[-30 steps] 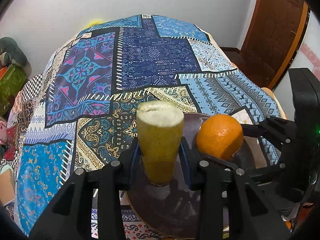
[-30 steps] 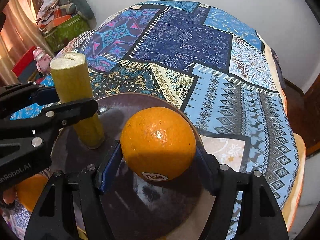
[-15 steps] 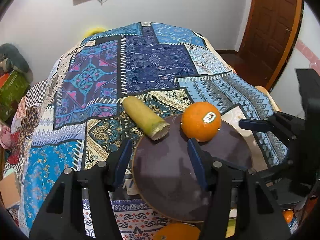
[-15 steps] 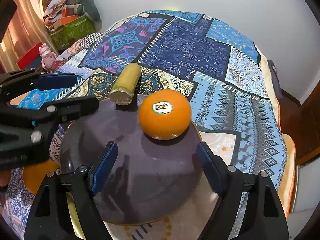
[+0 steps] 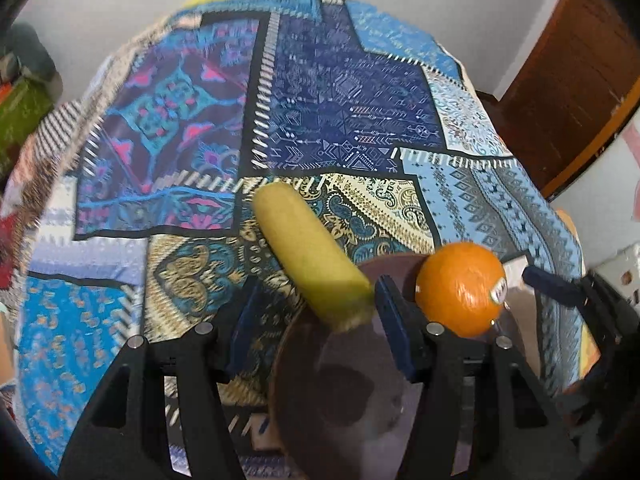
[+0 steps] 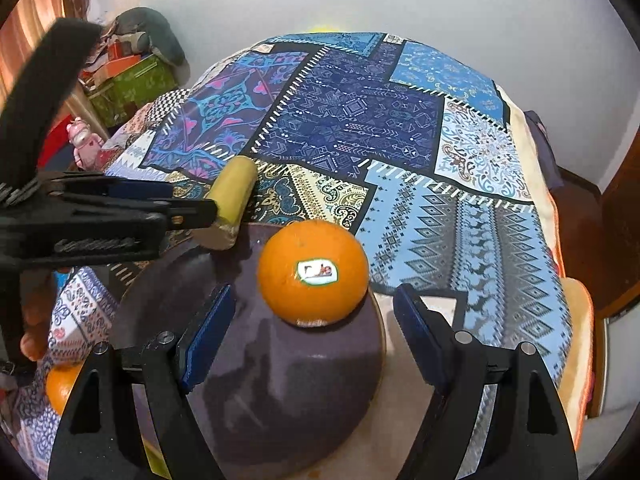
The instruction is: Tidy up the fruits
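Right wrist view, patchwork tablecloth (image 6: 360,128), white wall (image 6: 480,8), wooden door (image 5: 568,72)

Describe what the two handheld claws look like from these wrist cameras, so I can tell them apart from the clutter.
Both look alike. The left claw and right claw each have two matte black angular plastic arms with triangular cut-outs, round silver bolt heads at the joints, and flat dark blue ribbed pads on the fingertips. No cables or sleeves show.

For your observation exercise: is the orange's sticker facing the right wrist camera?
Yes, the white label shows plainly on the front of the orange on the dark plate.
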